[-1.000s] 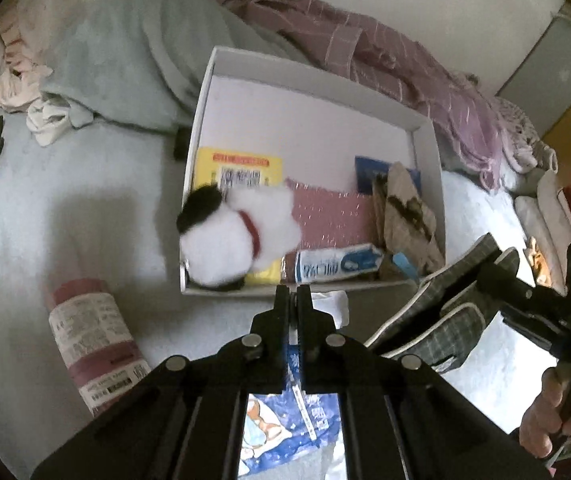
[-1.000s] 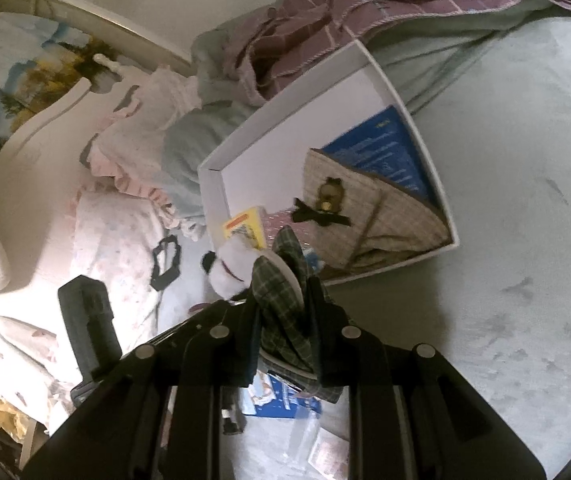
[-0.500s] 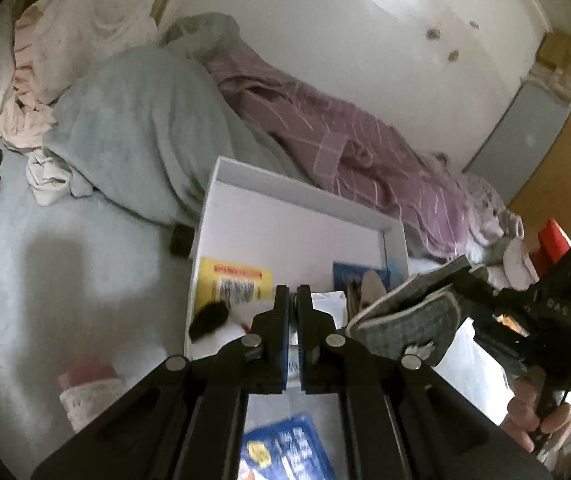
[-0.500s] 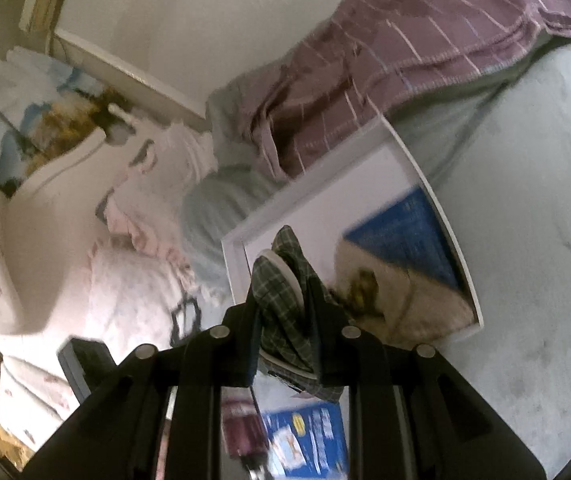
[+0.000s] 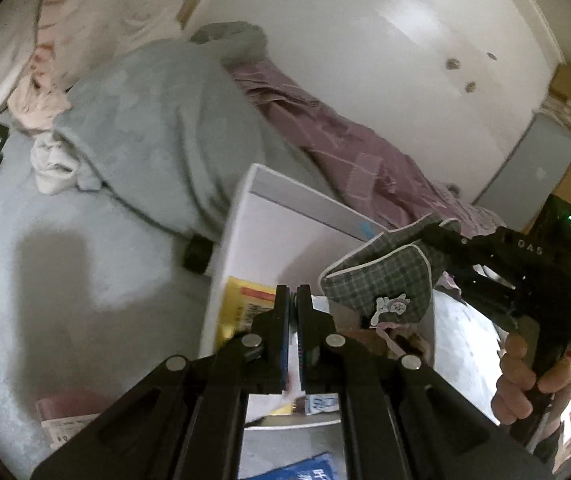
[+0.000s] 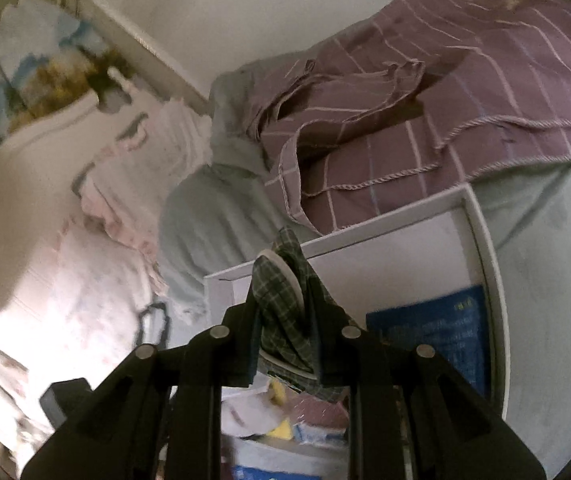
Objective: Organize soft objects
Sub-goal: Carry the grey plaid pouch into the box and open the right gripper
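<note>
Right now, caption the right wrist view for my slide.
Right gripper shut on plaid slipper above the white box on the bed.

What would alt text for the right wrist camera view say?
The right gripper holds a green plaid slipper in its jaws above an open white box on a bed. A blue packet lies in the box, with a purple striped blanket behind.

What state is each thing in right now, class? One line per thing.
Left tool: shut, empty.
Right tool: shut on the slippers.
Slippers: held in the air over the box.
Box: open, partly filled.
Blanket: crumpled behind the box.
</note>
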Demonstrator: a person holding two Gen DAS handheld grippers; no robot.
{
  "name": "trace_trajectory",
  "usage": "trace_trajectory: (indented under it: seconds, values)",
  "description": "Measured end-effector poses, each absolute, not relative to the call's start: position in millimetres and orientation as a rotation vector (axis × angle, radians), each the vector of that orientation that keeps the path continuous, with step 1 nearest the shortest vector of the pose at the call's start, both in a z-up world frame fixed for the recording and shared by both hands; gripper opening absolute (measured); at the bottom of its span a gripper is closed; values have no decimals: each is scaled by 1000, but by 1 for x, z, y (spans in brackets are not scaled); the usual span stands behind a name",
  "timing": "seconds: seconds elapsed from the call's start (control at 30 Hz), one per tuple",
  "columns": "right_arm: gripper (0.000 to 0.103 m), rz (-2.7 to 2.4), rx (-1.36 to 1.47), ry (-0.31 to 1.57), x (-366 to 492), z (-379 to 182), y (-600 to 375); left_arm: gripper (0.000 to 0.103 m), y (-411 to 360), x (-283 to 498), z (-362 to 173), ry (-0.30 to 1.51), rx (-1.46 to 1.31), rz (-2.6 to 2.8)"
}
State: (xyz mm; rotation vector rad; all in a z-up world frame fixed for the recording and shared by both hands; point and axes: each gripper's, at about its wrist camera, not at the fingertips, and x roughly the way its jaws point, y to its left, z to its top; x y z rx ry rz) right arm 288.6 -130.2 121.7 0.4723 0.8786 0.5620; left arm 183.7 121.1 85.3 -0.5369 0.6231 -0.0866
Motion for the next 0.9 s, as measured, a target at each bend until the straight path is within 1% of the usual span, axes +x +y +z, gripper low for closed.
trace_trajectory:
  seconds: [0.17, 0.3, 0.43, 0.53, 0.57, 0.6, 0.67, 0.83, 0.9]
  values:
    - [22, 523, 320, 887, 299, 116, -111, 2, 131, 178, 88, 594, -550, -54]
    - [22, 500, 173, 945, 307, 106, -99, 2, 127, 177, 90, 590, -534, -52]
    - [23, 495, 135, 952, 312, 99, -95, 2, 122, 180, 89, 603, -505, -36]
    - [26, 471, 150, 944, 316, 96, -94, 2, 122, 181, 89, 602, -508, -43]
    - [31, 457, 157, 948, 319, 95, -93, 2, 122, 181, 89, 601, -509, -46]
    - [41, 441, 165, 961, 321, 92, -93, 2, 121, 181, 89, 600, -511, -47]
    - [51, 421, 195, 982, 326, 87, -97, 2, 122, 181, 89, 601, -516, -58]
    - [57, 433, 363, 945, 317, 87, -123, 2, 120, 181, 88, 609, -523, -77]
    - [62, 418, 412, 895, 304, 91, -137, 2, 118, 182, 88, 608, -523, -89]
